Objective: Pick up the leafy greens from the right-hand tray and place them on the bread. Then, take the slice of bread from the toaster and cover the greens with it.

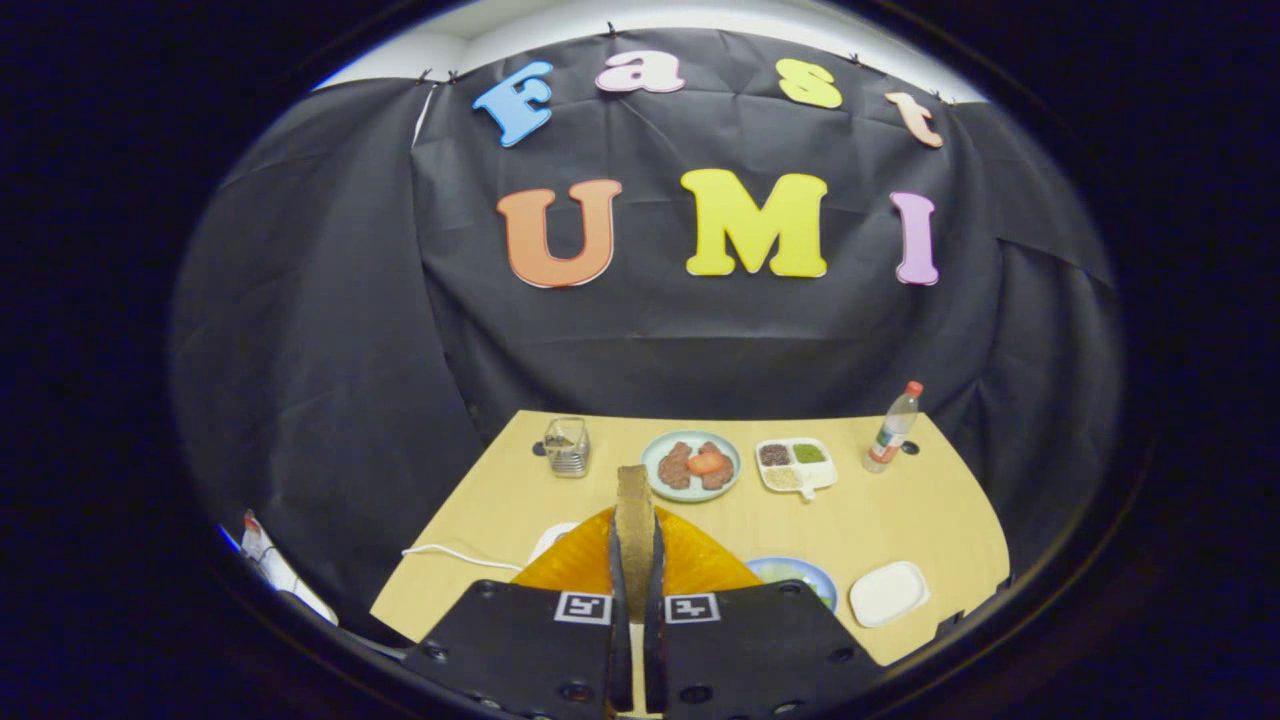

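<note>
A slice of bread (634, 500) stands on edge between my two fingers, its brown crust facing me. My gripper (636, 560) is shut on it, both black fingers (617, 600) pressing its sides. Right below and around the slice lies the orange toaster (700, 565), seen from above, and the slice is raised out of it. Just right of the toaster a blue plate (812, 578) peeks out, with something pale green on it; most of it is hidden behind my gripper body. A white tray (888, 593) sits to the right of that plate and looks bare.
Beyond the fingers sit a pale plate (656, 450) with brown patties and a tomato slice, a white compartment dish (795, 466), a bottle (893, 428) and a glass (567, 446). A white cable (455, 555) runs left of the toaster over the wooden table (930, 510).
</note>
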`<state>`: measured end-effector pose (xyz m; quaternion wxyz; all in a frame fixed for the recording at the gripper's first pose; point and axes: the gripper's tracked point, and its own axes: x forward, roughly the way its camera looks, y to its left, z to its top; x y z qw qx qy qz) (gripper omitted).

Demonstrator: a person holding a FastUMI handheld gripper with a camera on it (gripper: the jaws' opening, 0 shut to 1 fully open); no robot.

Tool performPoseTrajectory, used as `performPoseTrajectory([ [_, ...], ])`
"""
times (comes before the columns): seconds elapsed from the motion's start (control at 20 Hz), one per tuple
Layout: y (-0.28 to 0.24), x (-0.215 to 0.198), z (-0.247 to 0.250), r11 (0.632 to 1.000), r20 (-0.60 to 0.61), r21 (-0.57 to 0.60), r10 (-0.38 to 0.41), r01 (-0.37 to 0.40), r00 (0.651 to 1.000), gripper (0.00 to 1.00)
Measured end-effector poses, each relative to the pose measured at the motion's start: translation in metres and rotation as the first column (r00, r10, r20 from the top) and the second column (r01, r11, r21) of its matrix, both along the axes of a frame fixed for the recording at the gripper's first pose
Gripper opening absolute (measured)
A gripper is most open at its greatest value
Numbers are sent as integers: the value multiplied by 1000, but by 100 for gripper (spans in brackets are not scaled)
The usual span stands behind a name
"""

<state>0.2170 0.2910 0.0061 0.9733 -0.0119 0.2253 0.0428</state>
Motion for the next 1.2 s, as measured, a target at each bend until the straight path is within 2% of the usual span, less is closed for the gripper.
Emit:
performPoseTrajectory([
  [0.3, -53, 9, -70, 998, -89, -26, -54, 52, 995, 5],
  [0.5, -76, 15, -126, 997, -141, -62, -56, 48, 988, 5],
  [0.7, -92, 21, -166, 998, -190, -53, -43, 33, 981, 5],
  [0.95, -109, 28, -189, 999, -196, -34, 1, -8, 981, 5],
  [1.05, -106, 27, -199, 998, -220, 40, 61, -53, 974, 5],
  [1.2, -128, 30, -215, 999, -240, 12, 40, -38, 970, 5],
])
